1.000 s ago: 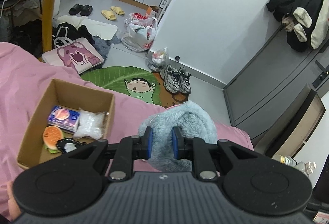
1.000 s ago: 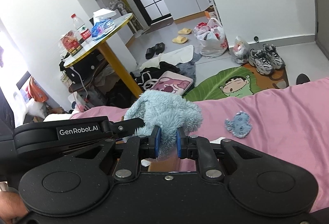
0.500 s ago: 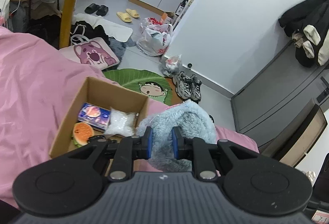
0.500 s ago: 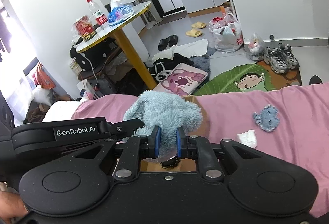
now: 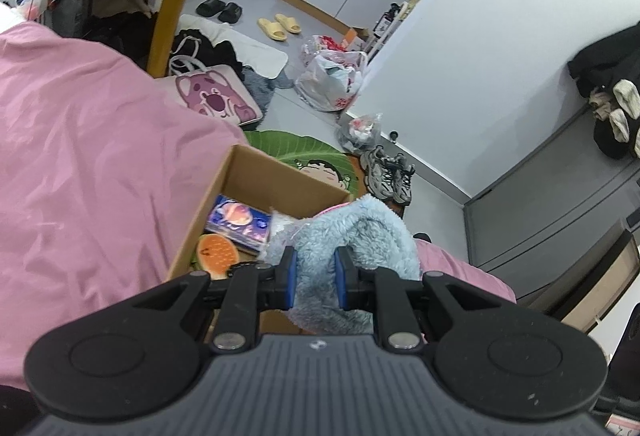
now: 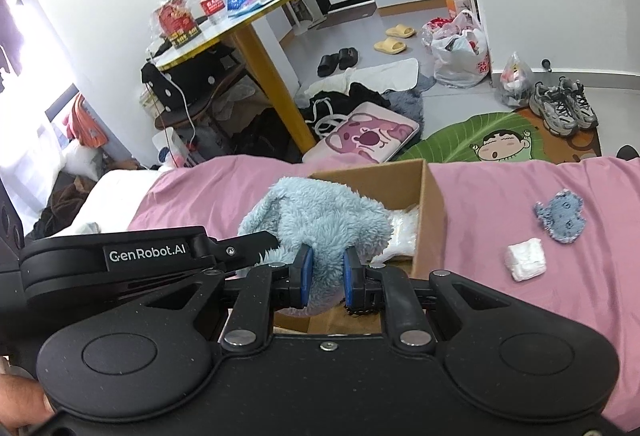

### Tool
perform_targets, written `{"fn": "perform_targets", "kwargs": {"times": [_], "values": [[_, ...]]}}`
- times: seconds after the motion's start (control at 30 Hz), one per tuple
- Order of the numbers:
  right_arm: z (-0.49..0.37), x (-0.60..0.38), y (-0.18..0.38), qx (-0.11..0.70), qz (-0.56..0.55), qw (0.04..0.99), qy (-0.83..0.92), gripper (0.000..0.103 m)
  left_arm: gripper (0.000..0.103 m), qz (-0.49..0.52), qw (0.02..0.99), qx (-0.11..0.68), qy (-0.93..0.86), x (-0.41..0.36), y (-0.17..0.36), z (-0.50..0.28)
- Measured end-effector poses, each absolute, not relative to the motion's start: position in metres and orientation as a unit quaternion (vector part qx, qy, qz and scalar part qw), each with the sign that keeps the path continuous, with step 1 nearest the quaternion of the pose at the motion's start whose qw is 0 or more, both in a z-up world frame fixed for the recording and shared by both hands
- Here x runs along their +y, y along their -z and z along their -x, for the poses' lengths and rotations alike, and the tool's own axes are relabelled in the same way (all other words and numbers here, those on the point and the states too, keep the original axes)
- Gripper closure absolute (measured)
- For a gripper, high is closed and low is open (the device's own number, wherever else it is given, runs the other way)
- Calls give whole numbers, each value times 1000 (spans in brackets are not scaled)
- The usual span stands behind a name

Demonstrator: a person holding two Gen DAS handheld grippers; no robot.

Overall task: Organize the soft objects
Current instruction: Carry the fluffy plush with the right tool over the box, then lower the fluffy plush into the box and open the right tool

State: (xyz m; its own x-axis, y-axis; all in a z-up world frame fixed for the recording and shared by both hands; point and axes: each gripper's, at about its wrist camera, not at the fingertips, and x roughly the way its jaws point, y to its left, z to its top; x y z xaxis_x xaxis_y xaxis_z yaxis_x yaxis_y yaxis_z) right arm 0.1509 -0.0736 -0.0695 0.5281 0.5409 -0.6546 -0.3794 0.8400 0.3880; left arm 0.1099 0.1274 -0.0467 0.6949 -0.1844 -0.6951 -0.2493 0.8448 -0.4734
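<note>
left claw (image 5: 315,283): clamped on the blue plush item (image 5: 352,232); pile bunched between the blue pads, bulk of it standing up past the fingertips.
right claw (image 6: 323,279): also clamped on the same plush, at a fold nearer the camera; the left claw's arm shows beside it in this view, so the two grips sit close together.
plush position: held off the bed, over the near corner of the cardboard box (image 6: 430,196); not resting in it as far as can be told.
box contents: printed blue packet (image 5: 238,222), orange round toy (image 5: 218,251), clear crinkly bag (image 6: 404,224); free room toward the far wall.
box location: on the pink bed cover (image 5: 92,172).
step in hand: carry phase, plush arriving over the box, release not yet made.
next move calls for: centre the plush over the opening, lower, part both claws together so it does not snag the rim.
remaining: small blue patch (image 6: 560,215) and white wad (image 6: 526,259), both lying on the cover to the right of the box.
</note>
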Motion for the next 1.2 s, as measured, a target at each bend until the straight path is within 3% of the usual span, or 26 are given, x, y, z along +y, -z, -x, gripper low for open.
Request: {"fn": "perform_targets", "kwargs": {"times": [1.2], "values": [[-182, -17, 133, 505, -53, 825, -249, 86, 85, 304, 816, 488, -61, 178, 127, -149]]}}
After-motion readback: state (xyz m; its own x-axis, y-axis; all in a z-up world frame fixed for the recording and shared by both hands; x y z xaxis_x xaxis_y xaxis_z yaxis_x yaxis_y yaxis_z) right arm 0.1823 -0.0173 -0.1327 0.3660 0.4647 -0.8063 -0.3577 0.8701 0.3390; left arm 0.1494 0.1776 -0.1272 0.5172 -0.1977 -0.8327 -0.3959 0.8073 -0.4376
